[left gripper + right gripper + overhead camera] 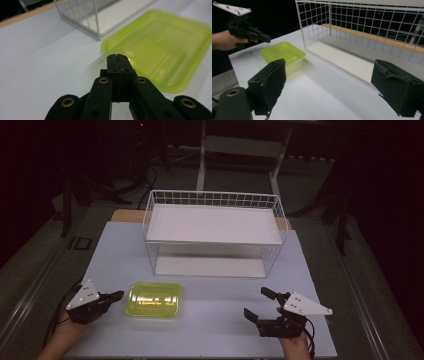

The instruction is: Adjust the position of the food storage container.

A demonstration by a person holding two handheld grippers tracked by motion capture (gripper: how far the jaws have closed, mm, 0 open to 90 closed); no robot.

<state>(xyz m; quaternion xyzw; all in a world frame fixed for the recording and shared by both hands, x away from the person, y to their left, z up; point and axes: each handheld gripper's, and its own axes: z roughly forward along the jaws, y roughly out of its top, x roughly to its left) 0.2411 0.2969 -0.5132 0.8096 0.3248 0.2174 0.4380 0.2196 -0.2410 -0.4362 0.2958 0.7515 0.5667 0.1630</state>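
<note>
A shallow yellow-green plastic tray (pixel 154 299) lies on the white table (pixel 210 290) near its front left. My left gripper (pixel 118 295) hovers just left of the tray, pointing at its edge, jaws pressed together with nothing between them. Seen from the left gripper view, the shut tips (pixel 117 58) hang over the tray's (pixel 160 47) near corner. My right gripper (pixel 259 304) sits at the front right, jaws spread wide and empty. In the right gripper view its pads (pixel 270 85) frame the table, with the tray (pixel 282 52) and the left gripper (pixel 263 38) beyond.
A white wire basket (pixel 214 232) with a white shelf board on top stands at the table's middle back, open toward the front. The same basket (pixel 372 32) stands close ahead in the right gripper view. Dark floor and furniture legs surround the table.
</note>
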